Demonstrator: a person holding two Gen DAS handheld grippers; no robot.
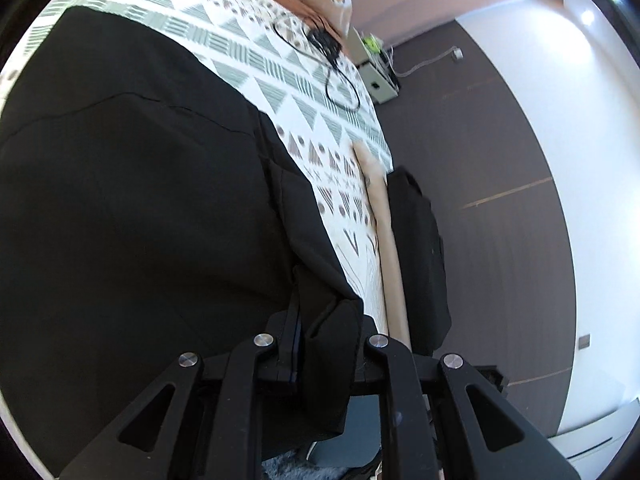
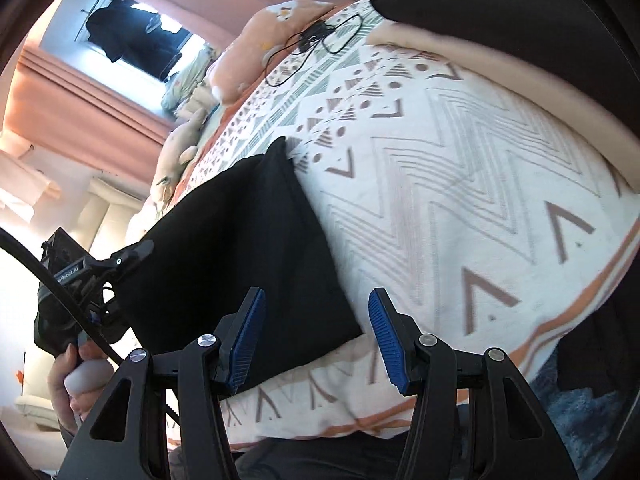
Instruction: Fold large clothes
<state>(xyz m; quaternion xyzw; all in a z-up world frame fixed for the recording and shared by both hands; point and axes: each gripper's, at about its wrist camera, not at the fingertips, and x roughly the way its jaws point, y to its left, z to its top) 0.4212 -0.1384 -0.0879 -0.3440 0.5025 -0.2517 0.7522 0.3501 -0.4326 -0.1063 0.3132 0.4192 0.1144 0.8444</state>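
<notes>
Black fabric of the garment (image 1: 132, 200) is pinched between the nearly closed fingers of the left gripper (image 1: 326, 344), a thick fold bunched right at the tips. From there the garment is spread wide over the patterned bedspread (image 1: 320, 92) on the bed. Its straight edge is also seen just ahead of the right gripper (image 2: 316, 336), whose blue-padded fingers (image 2: 386, 340) are spread with nothing between them. A black cable (image 2: 320, 36) lies near the peach pillow (image 2: 244, 60). No containers are seen.
</notes>
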